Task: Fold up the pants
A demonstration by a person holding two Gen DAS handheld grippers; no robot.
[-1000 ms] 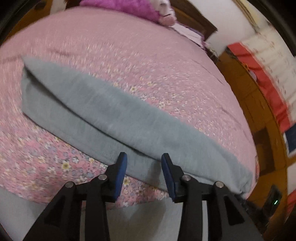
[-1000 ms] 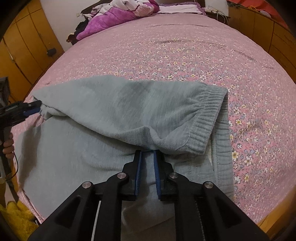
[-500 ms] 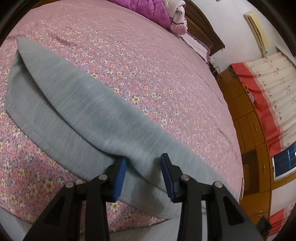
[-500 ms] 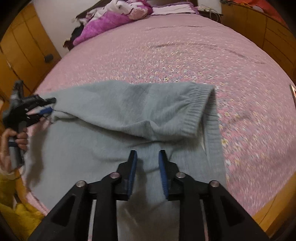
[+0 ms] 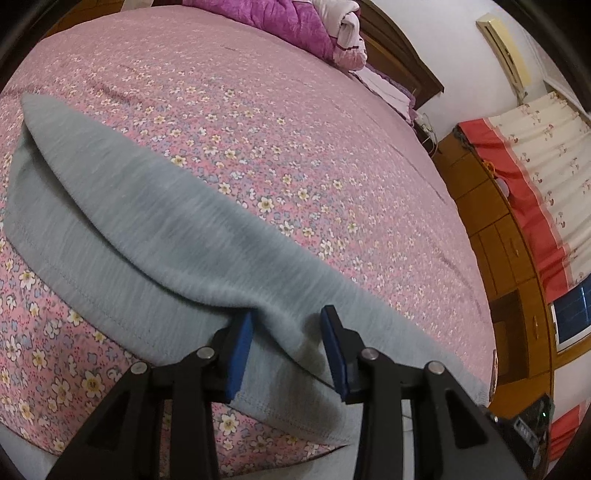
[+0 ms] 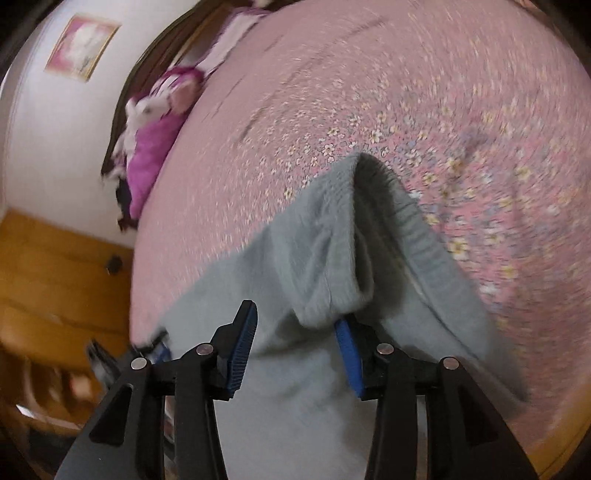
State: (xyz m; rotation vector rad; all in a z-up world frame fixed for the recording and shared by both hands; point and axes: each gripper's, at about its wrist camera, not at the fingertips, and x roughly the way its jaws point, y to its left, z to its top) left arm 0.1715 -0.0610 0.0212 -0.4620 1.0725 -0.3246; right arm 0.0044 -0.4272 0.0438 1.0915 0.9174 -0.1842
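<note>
Both grippers stand with jaws apart over the bed. Left gripper (image 5: 286, 345): blue pads spread, a raised fold of grey cloth lying in the gap between them; neither pad is seen pressing on it, so nothing is pinched. Right gripper (image 6: 297, 345): jaws opening, wide apart, grey cloth hanging between them and draped over the tip of the right-hand pad, no clamp on it visible. The right wrist view is blurred.

Bed (image 5: 295, 122): covered by a pink sheet printed with small flowers; it fills most of both views.

Pants (image 5: 177, 236): grey, lying on the near part of the sheet, one layer folded over another. In the left wrist view the upper layer runs as a long band from upper left to lower right, its stitched lower hem showing beneath. In the right wrist view the ribbed waistband (image 6: 417, 229) stands up in a loose peak just beyond the pads.

Curtain (image 5: 532, 177): cream and red, at the right.

Blanket (image 5: 280, 18): purple, bunched at the far end by the dark wooden headboard.
</note>
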